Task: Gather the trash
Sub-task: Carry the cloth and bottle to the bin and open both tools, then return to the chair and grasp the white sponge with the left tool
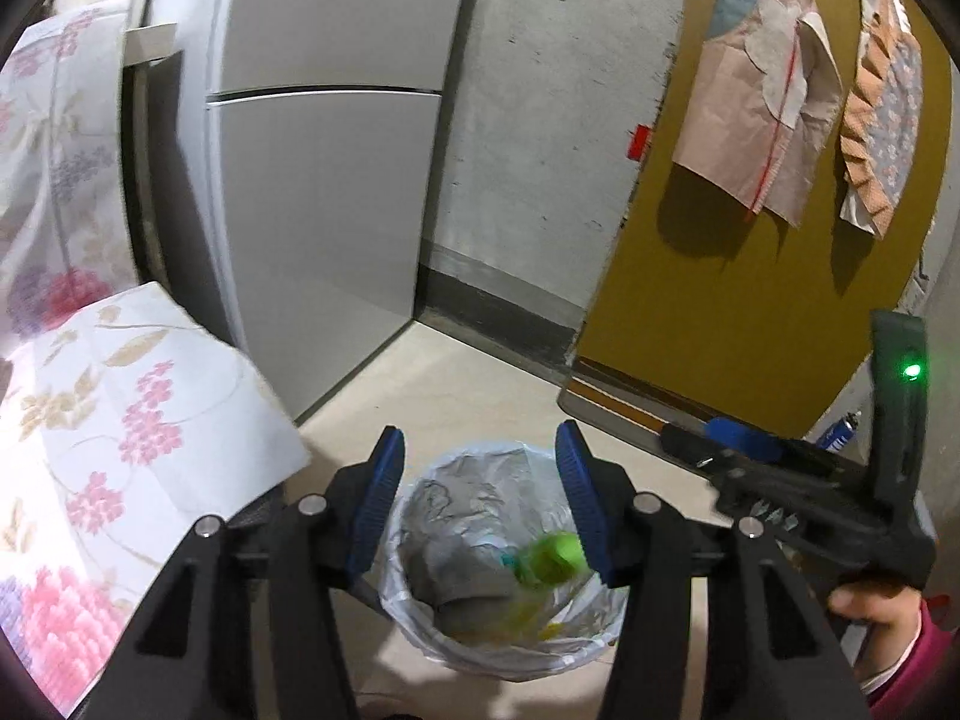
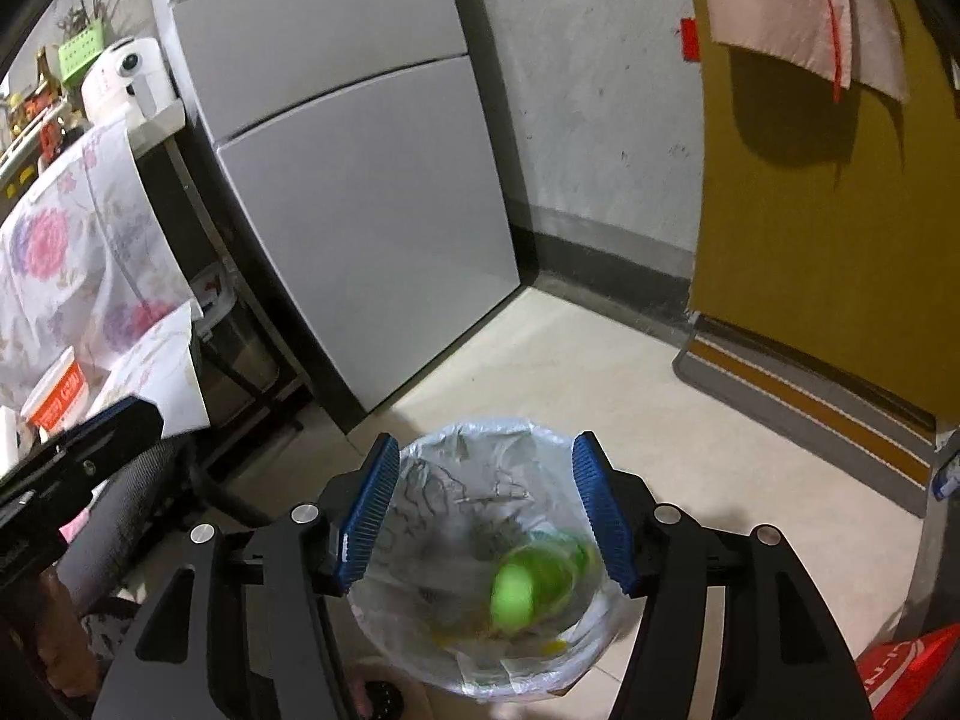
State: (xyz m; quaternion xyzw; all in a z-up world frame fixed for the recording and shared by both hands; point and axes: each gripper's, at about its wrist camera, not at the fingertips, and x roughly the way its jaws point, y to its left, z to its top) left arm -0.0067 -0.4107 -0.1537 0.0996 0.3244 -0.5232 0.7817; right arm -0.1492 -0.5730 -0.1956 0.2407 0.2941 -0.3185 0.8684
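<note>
A trash bin lined with a clear plastic bag (image 1: 420, 624) stands on the floor below both grippers; it also shows in the right wrist view (image 2: 420, 636). A blurred green piece of trash (image 1: 552, 558) is inside the bag's mouth, seen too in the right wrist view (image 2: 534, 582). My left gripper (image 1: 480, 504) is open and empty above the bin. My right gripper (image 2: 483, 510) is open and empty above the bin. The right gripper's body (image 1: 798, 480) shows at the right of the left wrist view.
A grey fridge (image 2: 360, 180) stands behind the bin. A floral tablecloth (image 1: 108, 420) covers a table at the left. A yellow door (image 2: 828, 228) with a mat (image 2: 804, 396) is at the right. A black chair (image 2: 138, 498) is at the left.
</note>
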